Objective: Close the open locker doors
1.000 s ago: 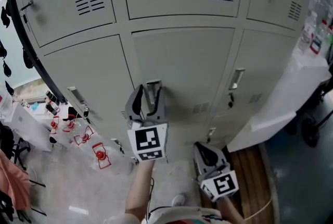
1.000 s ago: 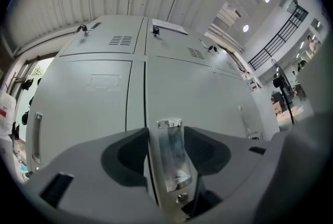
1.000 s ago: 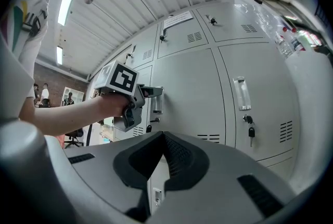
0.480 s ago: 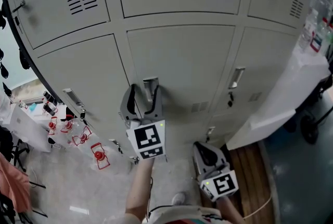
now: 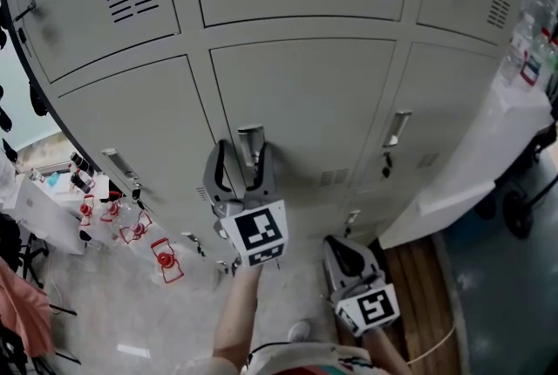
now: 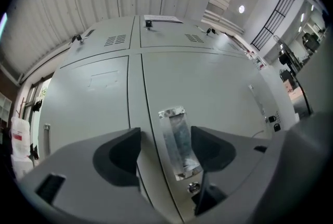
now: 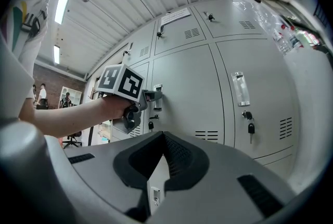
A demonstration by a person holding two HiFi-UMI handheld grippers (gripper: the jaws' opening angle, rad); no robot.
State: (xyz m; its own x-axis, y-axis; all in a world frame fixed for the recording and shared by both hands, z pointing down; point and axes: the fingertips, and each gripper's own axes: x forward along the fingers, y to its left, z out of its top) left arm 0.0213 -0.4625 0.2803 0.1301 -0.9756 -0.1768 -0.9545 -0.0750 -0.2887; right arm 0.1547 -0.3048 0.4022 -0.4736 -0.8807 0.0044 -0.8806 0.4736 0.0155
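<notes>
Since a second ago our left gripper (image 5: 242, 166) has rolled a little, and its jaws have just been opening round the metal handle (image 5: 251, 145) of the middle locker door (image 5: 305, 94). They now stand about half apart with the handle upright between them. It sits close by the right jaw, with a clear gap to the left jaw, and neither pad presses on it. The door lies flush with its neighbours straight ahead of this gripper, and we see no door ajar around it. Our right gripper (image 5: 342, 249) hangs lower and to the right of the left one, well back from the lockers, with its jaws closed together on nothing. Ahead of it and up to its right is another closed door with its own handle (image 5: 397, 129) and a key (image 5: 386, 166) hanging just below.
</notes>
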